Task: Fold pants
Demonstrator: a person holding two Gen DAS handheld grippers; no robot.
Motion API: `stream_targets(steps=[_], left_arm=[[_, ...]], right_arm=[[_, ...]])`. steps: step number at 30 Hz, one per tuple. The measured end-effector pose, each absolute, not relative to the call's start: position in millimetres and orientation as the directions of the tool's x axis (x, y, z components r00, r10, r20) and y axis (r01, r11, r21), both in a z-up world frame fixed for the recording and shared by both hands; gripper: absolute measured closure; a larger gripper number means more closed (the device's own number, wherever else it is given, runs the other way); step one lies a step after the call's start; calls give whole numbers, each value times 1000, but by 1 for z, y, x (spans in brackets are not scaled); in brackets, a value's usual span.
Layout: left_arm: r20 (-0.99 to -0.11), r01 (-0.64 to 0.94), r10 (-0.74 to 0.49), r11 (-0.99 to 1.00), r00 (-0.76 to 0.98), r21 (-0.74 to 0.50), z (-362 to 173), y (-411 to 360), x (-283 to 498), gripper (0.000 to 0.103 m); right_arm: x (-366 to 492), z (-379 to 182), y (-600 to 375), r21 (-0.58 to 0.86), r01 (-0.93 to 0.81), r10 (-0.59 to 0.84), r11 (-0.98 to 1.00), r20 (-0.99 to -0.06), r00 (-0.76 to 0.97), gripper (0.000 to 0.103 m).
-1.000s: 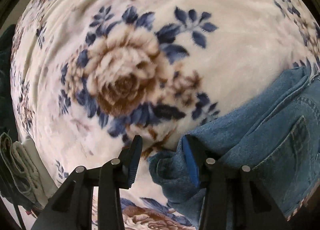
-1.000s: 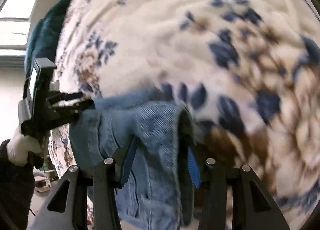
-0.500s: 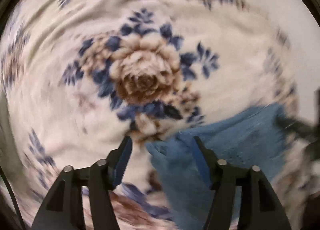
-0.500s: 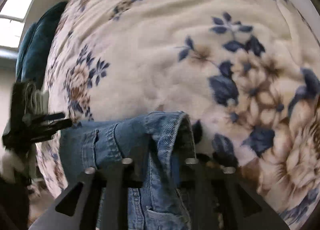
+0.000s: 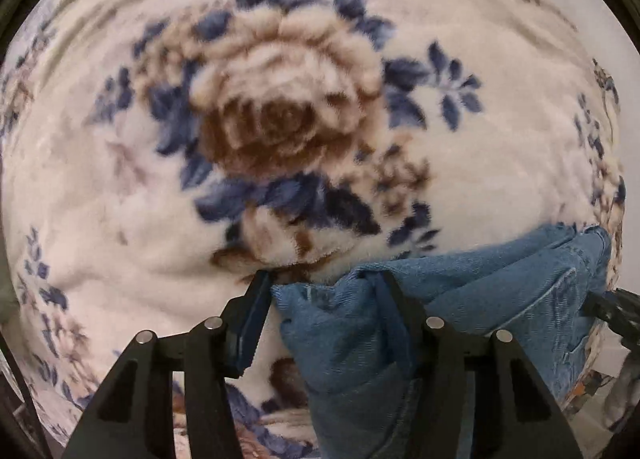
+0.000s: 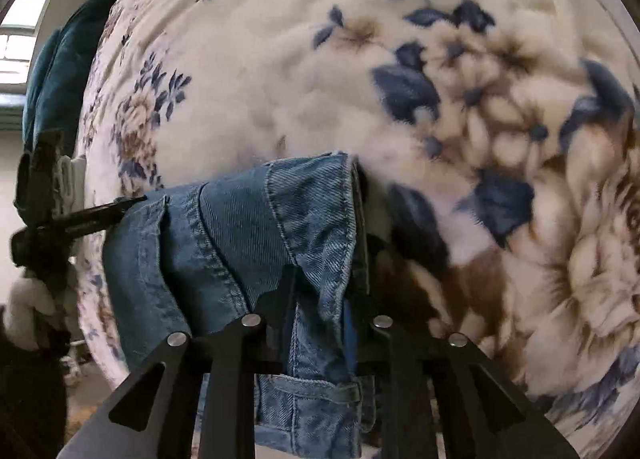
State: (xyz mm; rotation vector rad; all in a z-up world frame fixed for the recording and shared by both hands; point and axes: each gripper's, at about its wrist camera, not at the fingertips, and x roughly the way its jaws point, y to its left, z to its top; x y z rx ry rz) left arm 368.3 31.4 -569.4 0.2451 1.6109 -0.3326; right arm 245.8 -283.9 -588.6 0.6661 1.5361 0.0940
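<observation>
The pants (image 6: 256,243) hang bunched between the two tools over a floral blanket (image 5: 280,99), their denim held up off the big brown rose printed on it. The right tongs (image 6: 320,291) are drawn narrow and pinch a thick fold of the hem edge. The left tongs (image 5: 320,291) stand wider: cloth fills the gap and lies against the far finger, but a sliver of blanket shows beside the near one, so I cannot tell whether they truly grip. To my eye the step is carrying one end of the jeans across to lay it down. It would go best with both tools level and pulled gently apart to keep the edge taut, lowering it squarely past the rose, and releasing only once the cloth lies flat.
</observation>
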Motion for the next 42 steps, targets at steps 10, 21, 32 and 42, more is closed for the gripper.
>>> stream_targets(steps=[10, 21, 32, 42], left_arm=[[-979, 48, -198, 979, 48, -196, -506, 90, 281, 29], [-989, 90, -148, 985, -24, -150, -521, 42, 197, 7], [-978, 303, 136, 936, 158, 179, -500, -29, 152, 7], [-991, 252, 98, 960, 94, 119, -527, -16, 156, 3]], right_arm=[[158, -588, -274, 568, 431, 623, 702, -782, 17, 70], [127, -592, -264, 394, 440, 473, 807, -877, -82, 24], [146, -532, -210, 139, 231, 128, 963, -990, 62, 4], [155, -561, -204, 93, 198, 93, 976, -996, 8, 2]])
